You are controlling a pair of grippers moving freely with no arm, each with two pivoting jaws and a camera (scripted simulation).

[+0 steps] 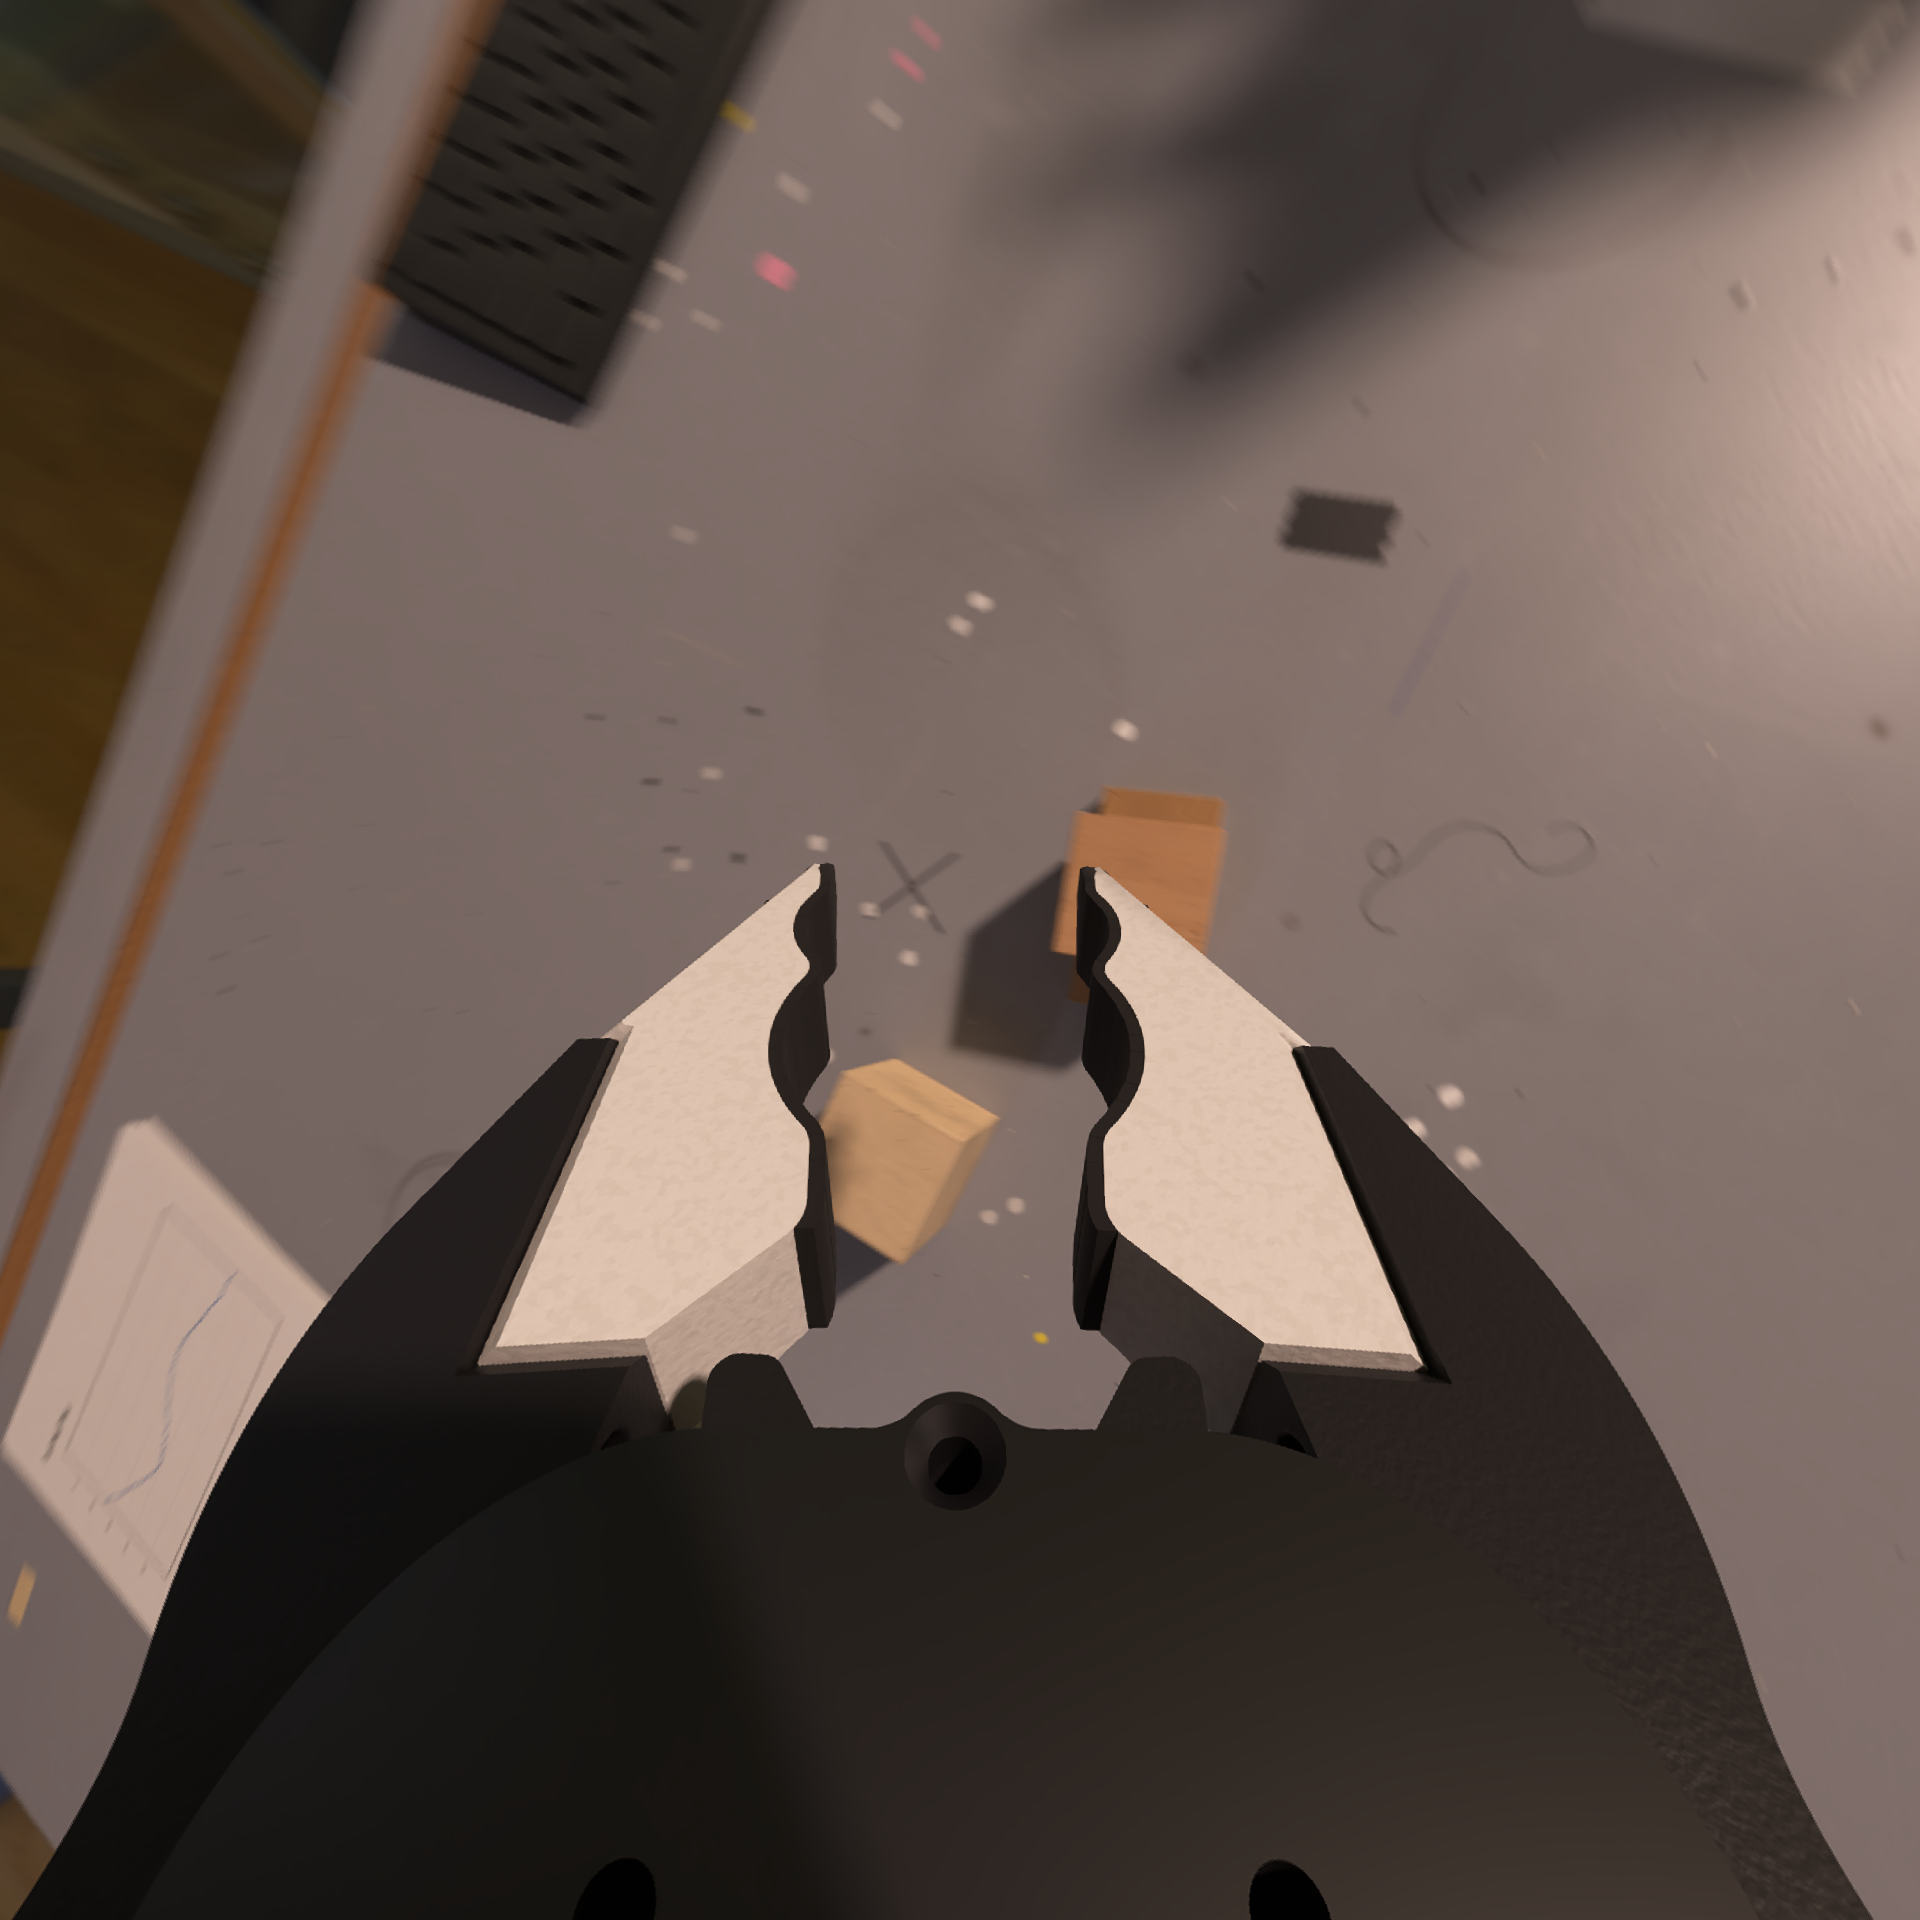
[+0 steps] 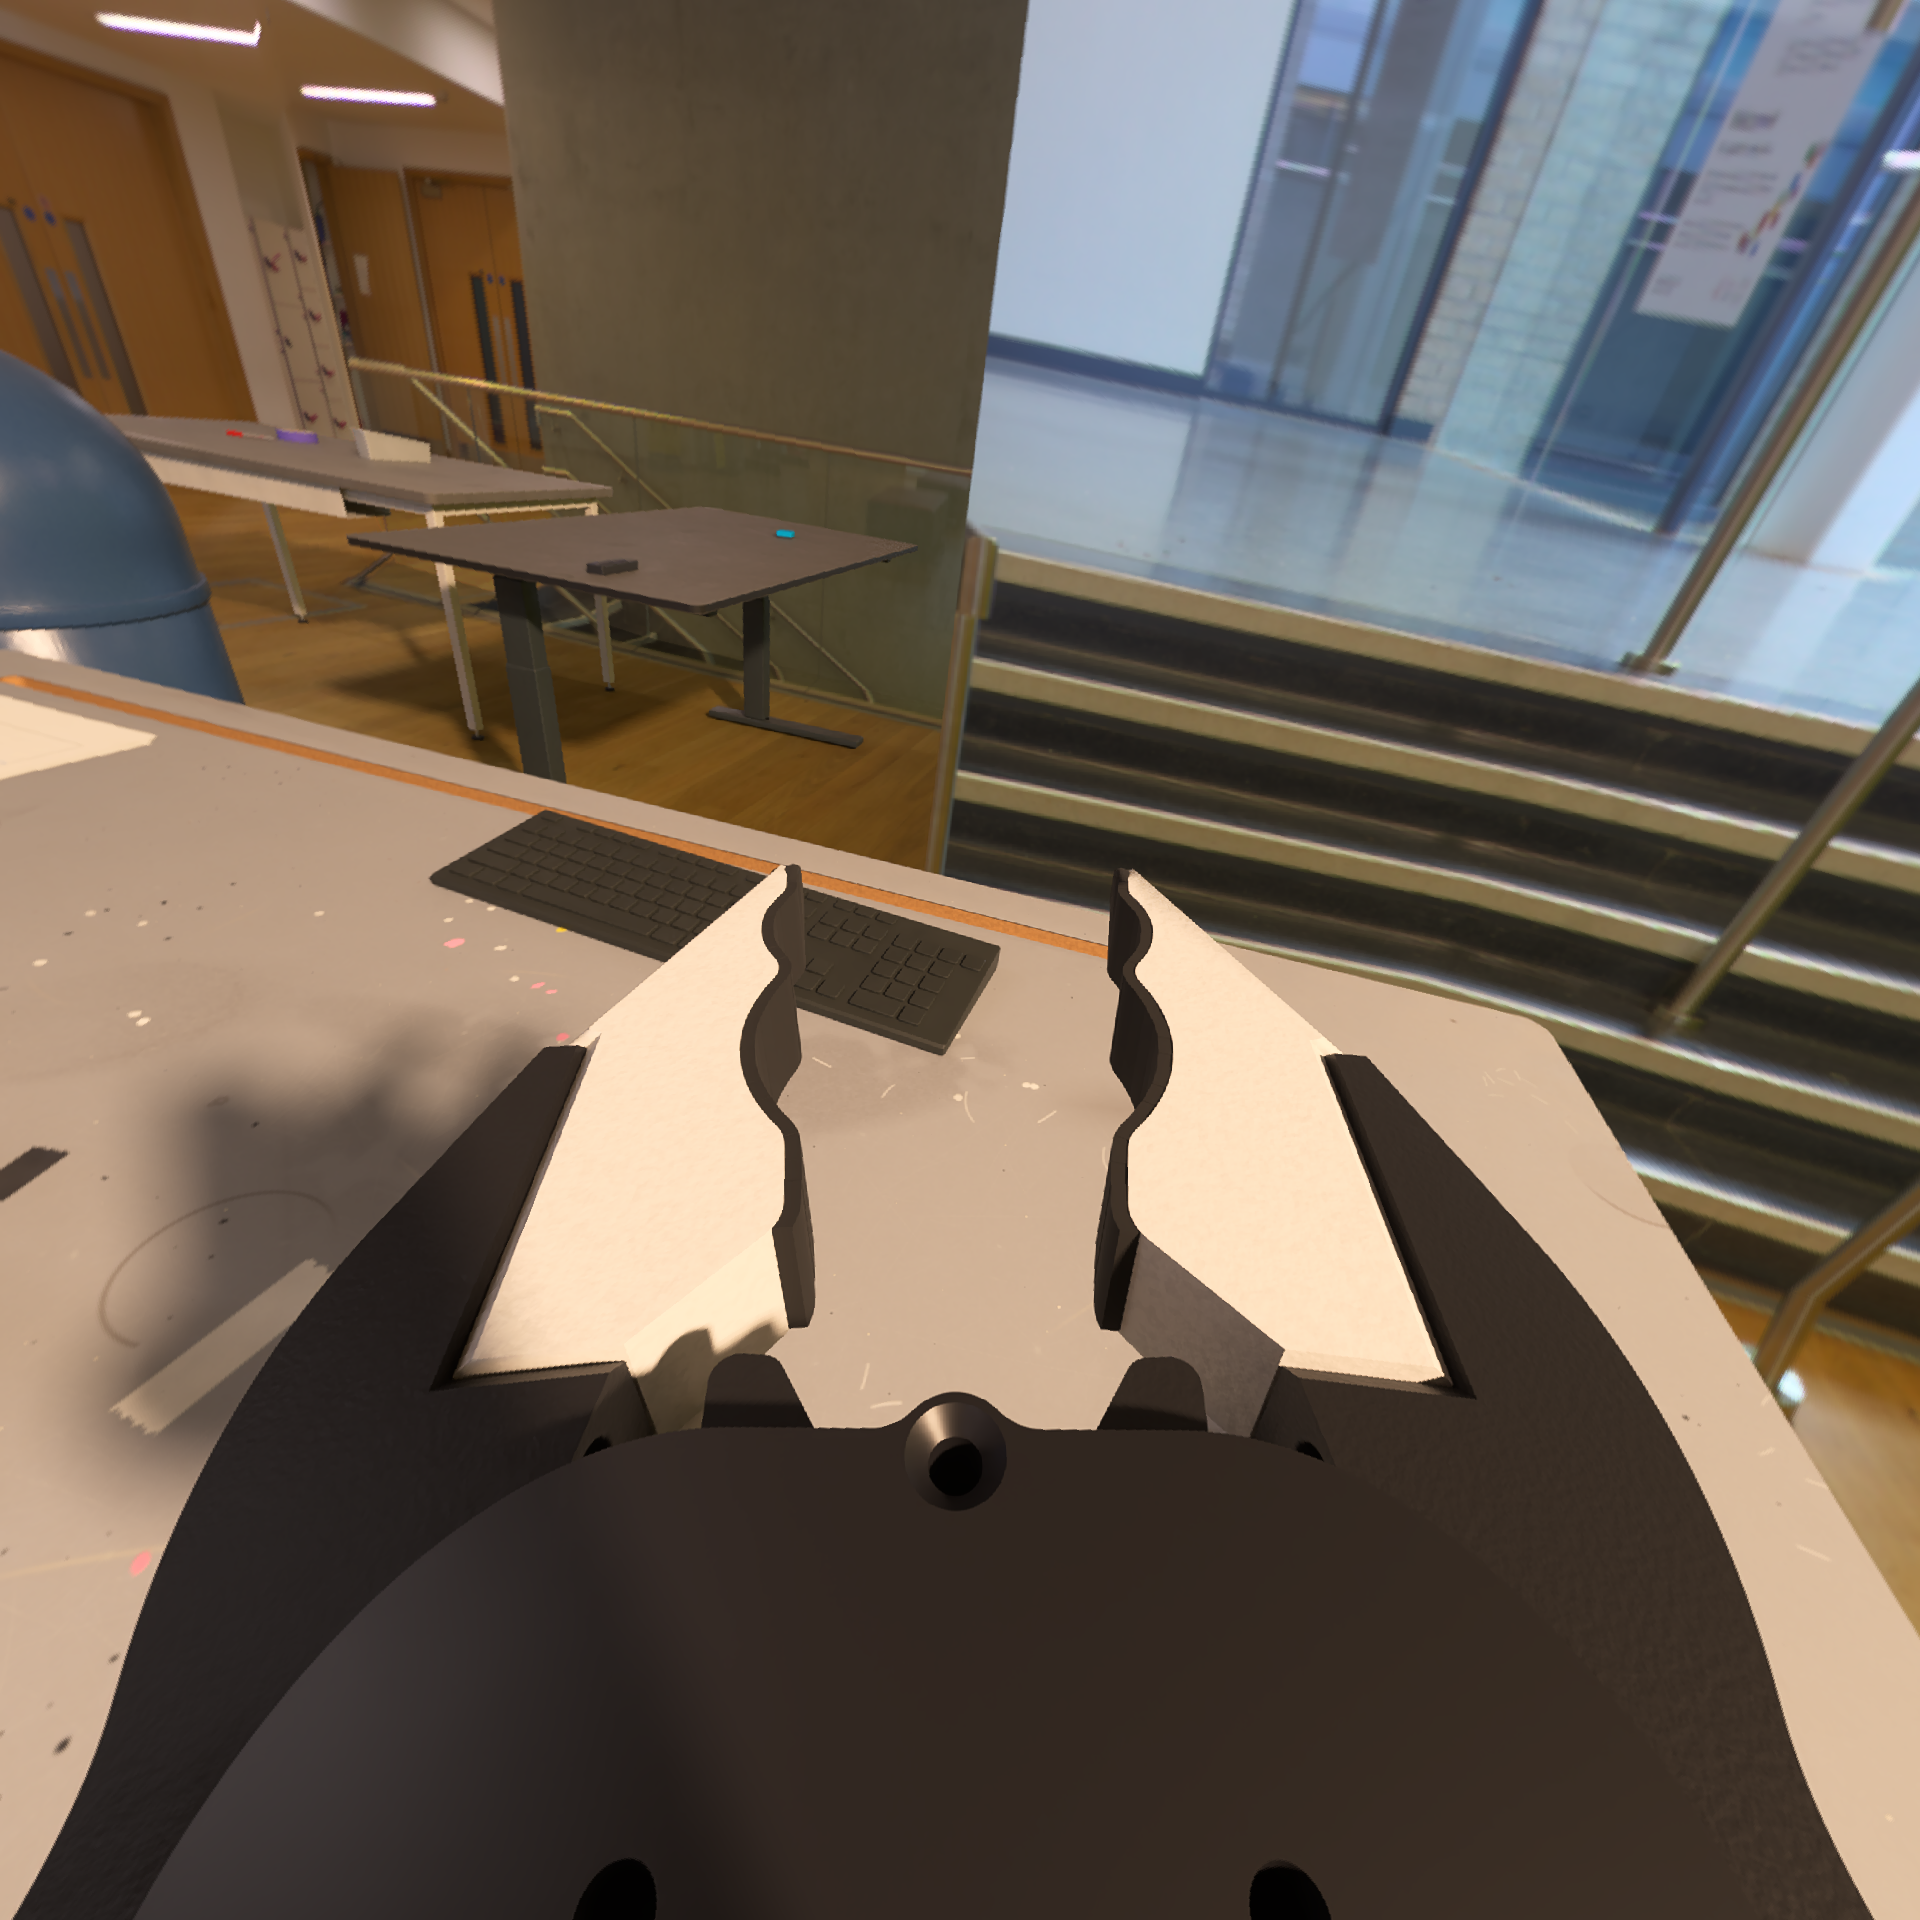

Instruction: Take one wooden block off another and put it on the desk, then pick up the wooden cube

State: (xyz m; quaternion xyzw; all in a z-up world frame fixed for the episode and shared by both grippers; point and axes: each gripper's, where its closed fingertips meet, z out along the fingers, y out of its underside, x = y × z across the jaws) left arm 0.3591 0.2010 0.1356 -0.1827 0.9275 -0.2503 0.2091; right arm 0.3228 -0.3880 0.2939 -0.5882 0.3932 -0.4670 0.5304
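Seen from the left wrist, the left gripper hangs above the desk with its jaws wide apart and nothing between them. Below lie two wooden pieces, well apart from each other: a pale cube, partly hidden behind the left finger, and farther off a darker tall block, half covered by the right fingertip. Whether that darker piece is one block or two stacked cannot be told from this angle, though a ledge shows along its top edge. If the pale cube is the one taken down, the first step looks done, since it rests on the desk on its own; the pick-up is not yet done, as no finger touches wood. The right gripper is also spread wide and empty, pointing over a bare patch of desk toward a keyboard, with no block in its view.
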